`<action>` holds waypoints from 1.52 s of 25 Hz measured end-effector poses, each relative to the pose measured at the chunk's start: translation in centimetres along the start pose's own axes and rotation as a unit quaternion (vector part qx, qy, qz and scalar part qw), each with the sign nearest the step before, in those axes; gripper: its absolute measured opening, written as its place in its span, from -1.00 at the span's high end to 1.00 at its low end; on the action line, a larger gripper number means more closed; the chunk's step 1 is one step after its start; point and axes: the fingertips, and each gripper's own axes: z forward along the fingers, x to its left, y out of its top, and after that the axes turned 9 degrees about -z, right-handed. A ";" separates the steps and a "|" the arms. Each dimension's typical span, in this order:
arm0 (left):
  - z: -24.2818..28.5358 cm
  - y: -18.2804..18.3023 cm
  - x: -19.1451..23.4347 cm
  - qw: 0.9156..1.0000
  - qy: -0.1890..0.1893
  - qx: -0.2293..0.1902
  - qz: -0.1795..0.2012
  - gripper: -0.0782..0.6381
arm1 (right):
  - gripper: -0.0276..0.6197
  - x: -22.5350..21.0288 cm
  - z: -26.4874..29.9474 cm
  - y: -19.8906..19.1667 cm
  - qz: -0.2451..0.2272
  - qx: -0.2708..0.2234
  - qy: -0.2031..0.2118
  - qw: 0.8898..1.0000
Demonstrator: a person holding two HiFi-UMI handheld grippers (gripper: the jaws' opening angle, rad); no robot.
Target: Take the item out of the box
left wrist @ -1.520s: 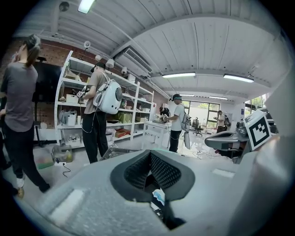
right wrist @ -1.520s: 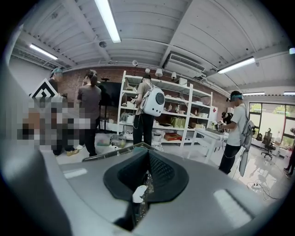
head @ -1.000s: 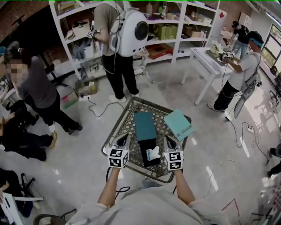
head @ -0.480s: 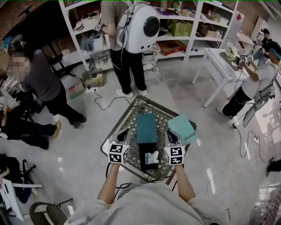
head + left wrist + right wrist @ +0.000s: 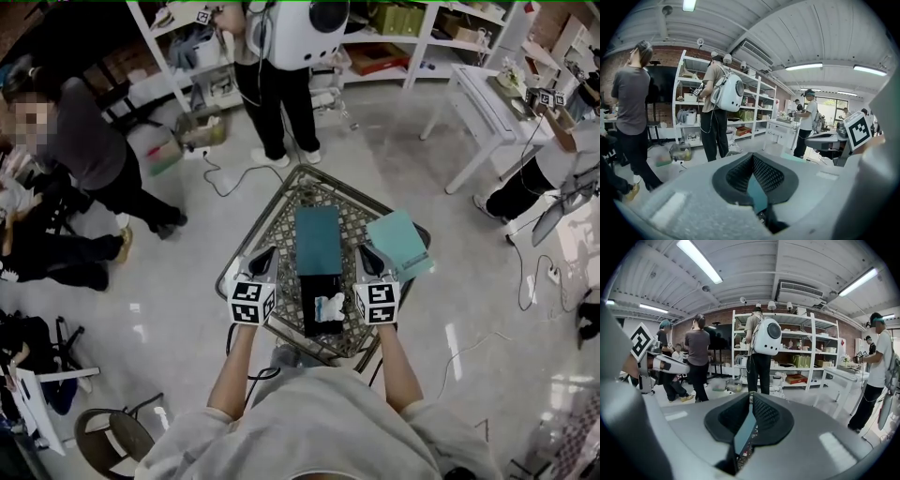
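Note:
A small table [image 5: 281, 217] with a patterned top holds an open black box [image 5: 320, 287] with a white item [image 5: 329, 307] lying in it. A closed teal box [image 5: 318, 239] lies just beyond it, and a lighter teal lid [image 5: 399, 243] rests on the table's right corner. My left gripper [image 5: 265, 253] hovers at the left of the black box and my right gripper [image 5: 364, 251] at its right. Both are shut and hold nothing. Each gripper view shows fingertips meeting, left gripper [image 5: 752, 154] and right gripper [image 5: 751, 393], with a sliver of the teal box [image 5: 757, 197] below.
A person with a white backpack [image 5: 298, 19] stands just beyond the table, in front of white shelves [image 5: 412, 28]. Another person in grey [image 5: 89, 155] is at the left, and a white table [image 5: 487, 94] with a person beside it at the right. Cables [image 5: 225, 178] trail on the floor.
The head camera has tilted, so the table sits higher in the view. Both grippers keep their places on either side of the black box.

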 end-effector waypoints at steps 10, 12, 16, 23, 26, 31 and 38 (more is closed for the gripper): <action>0.0 -3.1 0.1 0.999 -0.033 0.040 -0.002 0.77 | 0.86 2.7 -0.7 -2.6 0.012 0.039 -0.008 0.999; -0.1 -4.0 0.1 0.998 -0.037 0.048 -0.004 0.77 | 0.86 3.4 -0.9 -3.5 0.015 0.048 -0.007 0.999; -0.1 -5.8 0.1 0.997 -0.043 0.064 -0.009 0.77 | 0.86 4.5 -1.6 -5.3 0.021 0.067 -0.004 0.998; 0.1 -8.5 0.4 0.995 -0.045 0.086 -0.018 0.77 | 0.86 6.0 -1.9 -8.7 0.036 0.099 0.001 0.994; 0.2 -9.9 0.6 0.994 -0.045 0.096 -0.021 0.77 | 0.86 6.6 -2.1 -10.3 0.043 0.113 0.003 0.993; 0.0 -11.9 0.7 0.992 -0.046 0.111 -0.028 0.77 | 0.85 8.4 -2.9 -13.0 0.053 0.139 0.015 0.989; 0.0 -14.2 0.8 0.990 -0.049 0.128 -0.036 0.77 | 0.65 11.2 -3.9 -17.2 0.083 0.177 0.037 0.980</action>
